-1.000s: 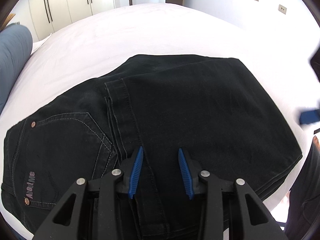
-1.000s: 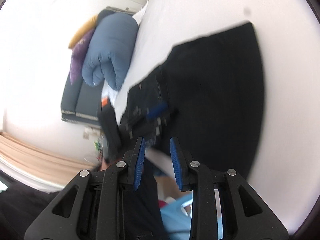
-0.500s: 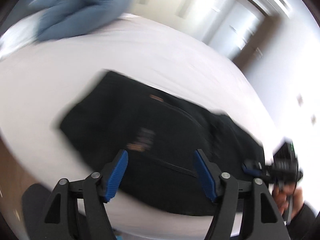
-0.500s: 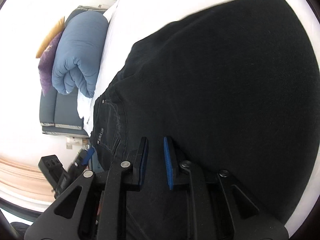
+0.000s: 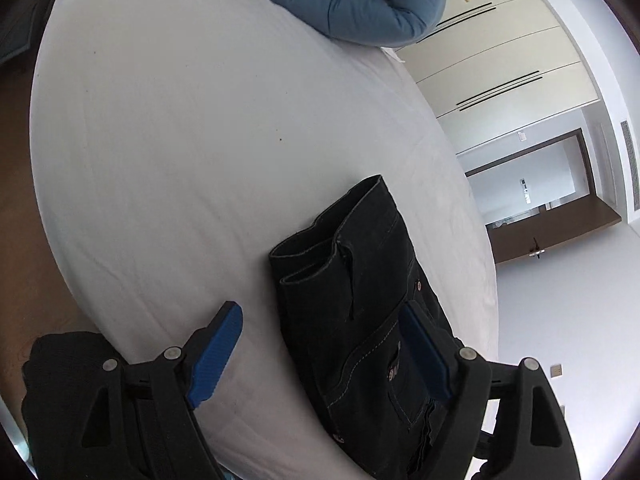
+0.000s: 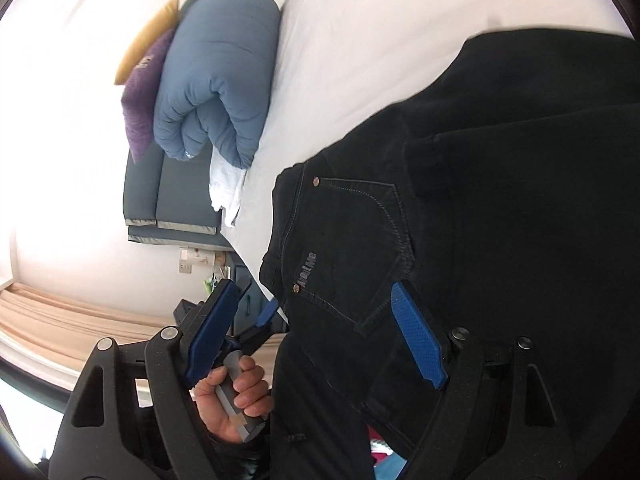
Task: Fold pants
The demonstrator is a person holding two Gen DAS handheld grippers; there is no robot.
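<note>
The black jeans (image 5: 360, 312) lie folded in a compact stack on the white bed (image 5: 180, 160), near its edge. My left gripper (image 5: 320, 344) is open and empty, its jaws wide, with the stack's waist end between and beyond its fingers. In the right wrist view the jeans (image 6: 500, 200) fill the right side, back pocket and logo up. My right gripper (image 6: 316, 328) is open and empty just over the pocket area. The left gripper (image 6: 264, 316) and the hand holding it show at the bed's edge.
A rolled blue duvet (image 5: 352, 0) lies at the bed's far end, also in the right wrist view (image 6: 216, 80), with purple and yellow cushions (image 6: 144, 80) beside it. A grey sofa (image 6: 168, 200) stands past the bed. White wardrobes (image 5: 500, 60) and a doorway (image 5: 540, 200) lie beyond.
Both grippers have opened wide; the right was nearly shut over the fabric. The left gripper swung round to the waist end of the jeans. The right view has pulled back slightly.
</note>
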